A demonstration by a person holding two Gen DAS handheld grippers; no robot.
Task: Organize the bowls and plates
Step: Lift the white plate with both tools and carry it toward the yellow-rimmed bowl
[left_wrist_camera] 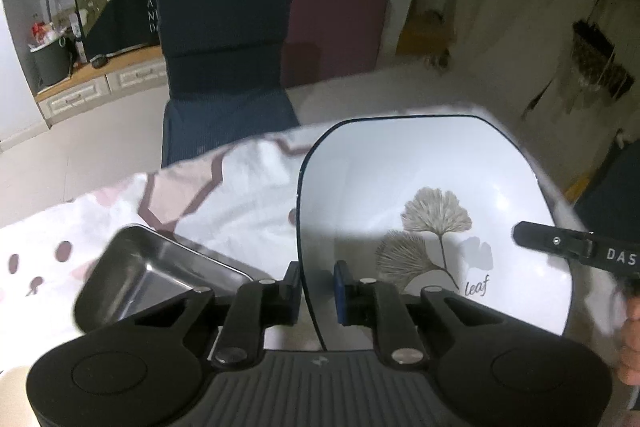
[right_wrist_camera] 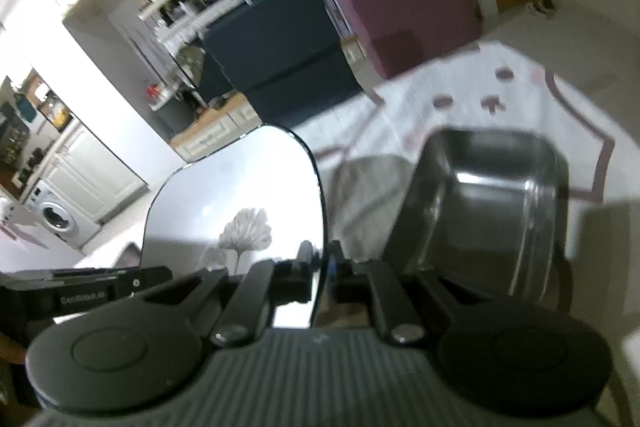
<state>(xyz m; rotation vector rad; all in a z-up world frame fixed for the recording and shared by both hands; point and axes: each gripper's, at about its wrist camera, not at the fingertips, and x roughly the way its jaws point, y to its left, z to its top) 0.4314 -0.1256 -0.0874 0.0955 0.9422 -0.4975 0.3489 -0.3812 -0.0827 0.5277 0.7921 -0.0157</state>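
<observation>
I am holding the white plate point(left_wrist_camera: 420, 211) by two opposite edges, one claw on each side. My left claw point(left_wrist_camera: 318, 293) is pinching the plate's dark-lined rim, one pad on the outside and the blue pad on the inside face. My right claw point(right_wrist_camera: 322, 273) is pressed nearly together on the far rim of the same plate point(right_wrist_camera: 240, 203), the thin edge running straight between its jaws. In the left view the tip of that other claw point(left_wrist_camera: 560, 243) is showing at the plate's right edge, just beside the leaf print.

The plate is sitting between my two claws above the patterned cloth point(left_wrist_camera: 248, 195), and it looks lifted off the surface, though I cannot see its underside. A steel tray point(left_wrist_camera: 152, 267) is lying on the cloth just to the left of the plate in the left view; in the right view the same tray point(right_wrist_camera: 500, 203) is near the plate's other side.

I judge the step to be carrying the plate to where it belongs. To do this well I am keeping both grips firm but not crushing, since the glazed rim is slick and thin. I am moving both hands together at one pace, so neither claw twists or pulls the rim out of the other. I am keeping the plate level and clear of the tray's edge.
</observation>
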